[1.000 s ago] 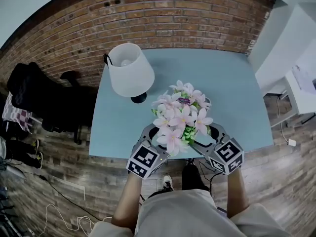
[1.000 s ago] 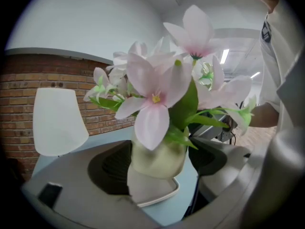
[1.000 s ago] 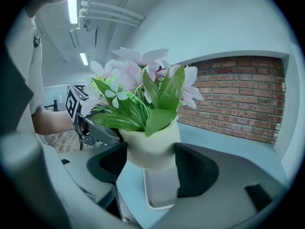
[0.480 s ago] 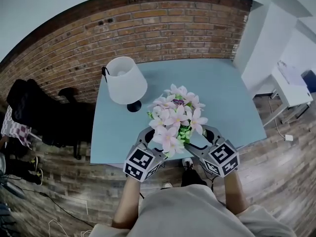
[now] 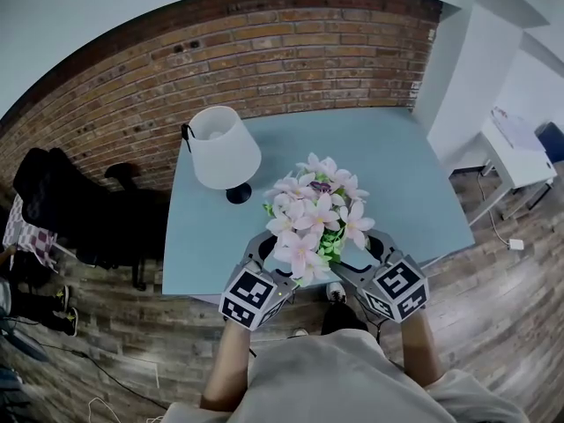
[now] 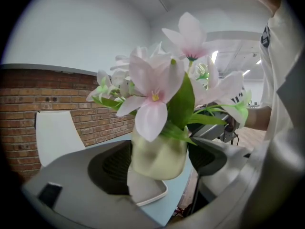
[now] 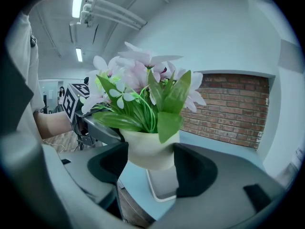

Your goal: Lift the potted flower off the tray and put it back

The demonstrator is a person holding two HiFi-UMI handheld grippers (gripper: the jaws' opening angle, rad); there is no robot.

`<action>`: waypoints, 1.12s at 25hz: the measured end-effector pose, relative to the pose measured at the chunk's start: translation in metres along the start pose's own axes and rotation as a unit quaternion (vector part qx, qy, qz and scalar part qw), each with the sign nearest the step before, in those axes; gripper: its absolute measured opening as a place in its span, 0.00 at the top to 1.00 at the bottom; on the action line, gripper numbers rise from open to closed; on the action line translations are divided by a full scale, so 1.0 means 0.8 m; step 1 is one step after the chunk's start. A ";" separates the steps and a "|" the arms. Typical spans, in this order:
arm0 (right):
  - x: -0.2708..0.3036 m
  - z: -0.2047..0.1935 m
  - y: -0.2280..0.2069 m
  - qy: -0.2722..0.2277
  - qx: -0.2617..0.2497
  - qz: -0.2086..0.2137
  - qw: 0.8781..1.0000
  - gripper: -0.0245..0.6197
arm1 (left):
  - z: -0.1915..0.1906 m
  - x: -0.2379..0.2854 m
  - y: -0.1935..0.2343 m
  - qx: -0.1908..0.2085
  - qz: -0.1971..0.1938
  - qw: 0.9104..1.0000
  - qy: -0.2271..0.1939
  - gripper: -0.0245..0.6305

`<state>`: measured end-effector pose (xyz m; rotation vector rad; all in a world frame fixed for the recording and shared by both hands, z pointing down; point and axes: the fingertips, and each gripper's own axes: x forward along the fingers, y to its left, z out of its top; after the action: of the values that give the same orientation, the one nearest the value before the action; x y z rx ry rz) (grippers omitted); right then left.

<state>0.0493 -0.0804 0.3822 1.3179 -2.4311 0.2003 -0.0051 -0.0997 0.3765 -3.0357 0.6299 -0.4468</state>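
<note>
A pale cream pot (image 6: 159, 156) of pink-white flowers (image 5: 313, 218) with green leaves hangs a little above a small white tray (image 6: 152, 194) near the table's front edge. My left gripper (image 6: 159, 163) has its dark pads pressed against the pot's sides. From the other side my right gripper (image 7: 150, 166) clamps the same pot (image 7: 150, 151), and the tray (image 7: 162, 187) shows below it. In the head view the left gripper (image 5: 264, 249) and right gripper (image 5: 370, 252) flank the blooms, which hide the pot.
A white-shaded table lamp (image 5: 225, 148) stands at the back left of the light blue table (image 5: 397, 174). A brick wall (image 5: 291, 42) runs behind. A dark chair with clothing (image 5: 62, 201) is at the left, a white desk (image 5: 520, 144) at the right.
The head view has shifted. Both grippers stay closed on the pot near the table's front edge, with no clear movement of the pot between them.
</note>
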 end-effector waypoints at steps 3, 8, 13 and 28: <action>0.007 0.003 -0.011 0.005 0.001 0.001 1.000 0.46 | 0.002 0.009 0.010 -0.008 -0.001 1.000 0.004 0.33; 0.014 -0.007 -0.016 0.008 -0.007 0.007 1.000 0.46 | -0.009 0.018 0.011 -0.013 0.006 1.000 0.011 0.33; 0.039 -0.016 -0.038 0.012 -0.007 0.018 1.000 0.46 | -0.022 0.040 0.033 -0.020 0.015 0.999 0.025 0.33; 0.133 -0.085 -0.113 0.054 0.004 0.053 0.997 0.46 | -0.095 0.130 0.096 -0.021 0.038 0.997 0.070 0.33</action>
<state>0.0887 -0.1932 0.4812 1.1503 -2.4134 0.3005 0.0354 -0.2072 0.4728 -3.0251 0.7686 -0.6575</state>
